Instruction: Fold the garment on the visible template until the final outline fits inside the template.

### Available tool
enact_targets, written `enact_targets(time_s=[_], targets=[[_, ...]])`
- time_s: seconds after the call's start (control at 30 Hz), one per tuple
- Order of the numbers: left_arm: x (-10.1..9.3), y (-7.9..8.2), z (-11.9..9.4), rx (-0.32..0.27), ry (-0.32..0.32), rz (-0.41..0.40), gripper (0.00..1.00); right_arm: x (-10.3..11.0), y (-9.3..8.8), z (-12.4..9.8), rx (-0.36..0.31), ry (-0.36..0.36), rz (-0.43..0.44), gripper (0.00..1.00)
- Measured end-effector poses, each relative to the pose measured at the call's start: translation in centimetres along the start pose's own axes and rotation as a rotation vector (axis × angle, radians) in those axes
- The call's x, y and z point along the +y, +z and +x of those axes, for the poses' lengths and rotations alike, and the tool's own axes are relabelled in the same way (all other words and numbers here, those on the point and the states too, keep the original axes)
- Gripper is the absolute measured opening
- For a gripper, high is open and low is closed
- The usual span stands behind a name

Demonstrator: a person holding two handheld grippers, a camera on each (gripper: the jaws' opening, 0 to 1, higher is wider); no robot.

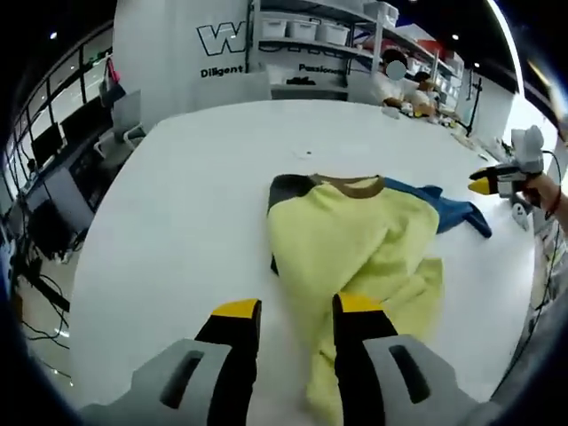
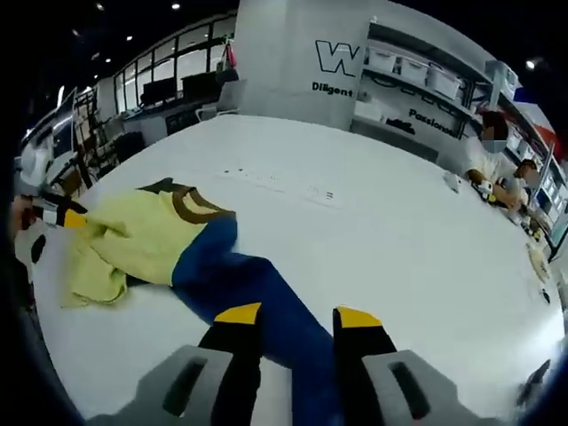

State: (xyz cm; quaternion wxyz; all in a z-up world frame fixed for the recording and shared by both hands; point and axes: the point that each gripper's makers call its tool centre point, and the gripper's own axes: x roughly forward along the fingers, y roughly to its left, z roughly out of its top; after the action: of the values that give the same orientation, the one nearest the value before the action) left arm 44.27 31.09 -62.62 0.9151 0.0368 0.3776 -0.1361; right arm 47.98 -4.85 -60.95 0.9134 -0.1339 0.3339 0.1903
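A yellow garment (image 1: 355, 240) with a brown collar (image 1: 351, 185) lies crumpled on the white table (image 1: 195, 204). Its blue sleeve (image 1: 453, 211) trails off to the right. A dark template (image 1: 282, 188) peeks out under the collar end. My left gripper (image 1: 297, 311) is open just short of the garment's near hem, its right jaw over the yellow cloth. In the right gripper view the blue sleeve (image 2: 257, 293) runs from the yellow body (image 2: 133, 235) toward my open right gripper (image 2: 297, 315) and passes under its jaws. A hand holds the right gripper (image 1: 497, 180) beyond the sleeve.
Shelves with white boxes (image 1: 311, 31) and a lettered wall (image 2: 333, 62) stand behind the table. Small items (image 1: 417, 102) crowd the far right end, where people sit (image 2: 501, 177). Chairs and desks (image 1: 53, 177) line the left side. The left gripper (image 2: 58, 213) shows past the garment.
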Motion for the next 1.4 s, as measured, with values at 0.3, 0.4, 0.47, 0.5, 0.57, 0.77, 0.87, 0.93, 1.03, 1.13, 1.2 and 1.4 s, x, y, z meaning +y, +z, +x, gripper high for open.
enact_targets(time_s=[0.3, 0.4, 0.47, 0.5, 0.57, 0.77, 0.87, 0.93, 1.03, 1.13, 1.2, 1.4], targets=[[-0.2, 0.3, 1.8, 0.025, 0.000, 0.050, 0.30, 5.8, 2.1, 3.4, -0.043, 0.138, -0.207, 0.29], [-0.1, 0.7, 2.1, 0.018, 0.000, 0.046, 0.22, 6.1, 2.7, 4.4, -0.046, 0.156, -0.224, 0.25], [-0.1, 0.8, 2.3, 0.018, -0.006, 0.040, 0.18, 6.0, 2.9, 5.0, -0.038, 0.157, -0.236, 0.19], [-0.3, 0.8, 2.3, 0.018, -0.013, 0.044, 0.15, 5.9, 3.0, 5.2, -0.035, 0.156, -0.239, 0.17], [-0.3, 0.6, 2.6, 0.025, -0.013, 0.047, 0.11, 5.6, 2.9, 5.9, -0.009, 0.163, -0.232, 0.11], [-0.5, 0.5, 2.9, 0.034, -0.027, 0.069, 0.06, 5.5, 1.9, 6.9, 0.066, 0.206, -0.146, 0.00], [-0.5, 0.5, 2.9, 0.034, -0.027, 0.084, 0.05, 5.5, 2.0, 7.1, 0.083, 0.213, -0.136, 0.00], [-0.4, 0.6, 2.8, 0.030, -0.026, 0.083, 0.05, 5.6, 2.3, 7.1, 0.081, 0.218, -0.145, 0.00], [-0.4, 0.6, 2.8, 0.026, -0.028, 0.084, 0.05, 5.1, 3.1, 7.3, 0.070, 0.198, -0.170, 0.00], [-0.3, 0.6, 2.7, 0.024, -0.024, 0.083, 0.04, 4.9, 3.8, 7.3, 0.057, 0.187, -0.186, 0.00], [-0.1, 0.6, 2.6, 0.026, -0.022, 0.086, 0.04, 4.6, 4.1, 7.3, 0.050, 0.177, -0.192, 0.00], [0.8, 0.7, 2.2, 0.013, 0.013, 0.074, 0.04, 2.9, 6.7, 7.8, -0.019, 0.106, -0.182, 0.00]])
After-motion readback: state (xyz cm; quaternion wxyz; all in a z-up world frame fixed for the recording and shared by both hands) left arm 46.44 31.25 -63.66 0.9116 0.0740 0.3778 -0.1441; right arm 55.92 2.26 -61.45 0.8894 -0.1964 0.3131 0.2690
